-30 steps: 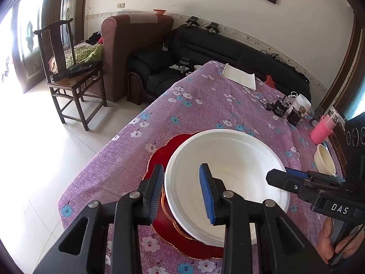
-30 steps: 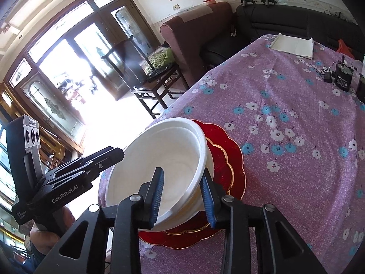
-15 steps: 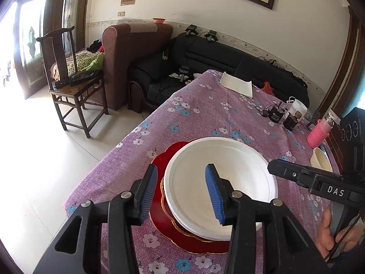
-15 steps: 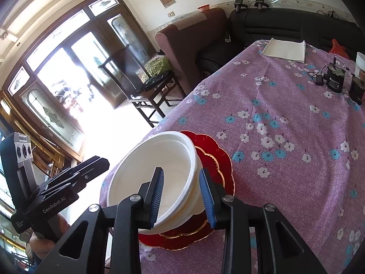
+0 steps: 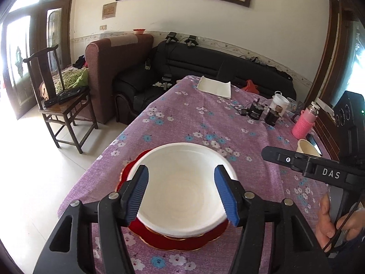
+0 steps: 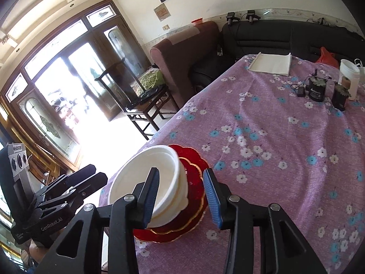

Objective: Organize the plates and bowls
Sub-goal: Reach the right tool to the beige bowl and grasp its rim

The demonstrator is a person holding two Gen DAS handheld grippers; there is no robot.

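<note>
White bowl (image 5: 182, 189) sits empty atop red plates (image 6: 194, 187).

Both wrist views look down, sharing the white bowl (image 5: 182, 182) (image 6: 146, 173).

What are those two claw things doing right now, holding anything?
Left gripper: open, just widened, off the white bowl, holding nothing.
Right gripper: open, just widened, holding nothing.

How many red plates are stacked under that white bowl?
2 show: a smaller gold-rimmed red plate directly under the white bowl, and a larger scalloped red plate beneath it. More may be hidden.
</note>
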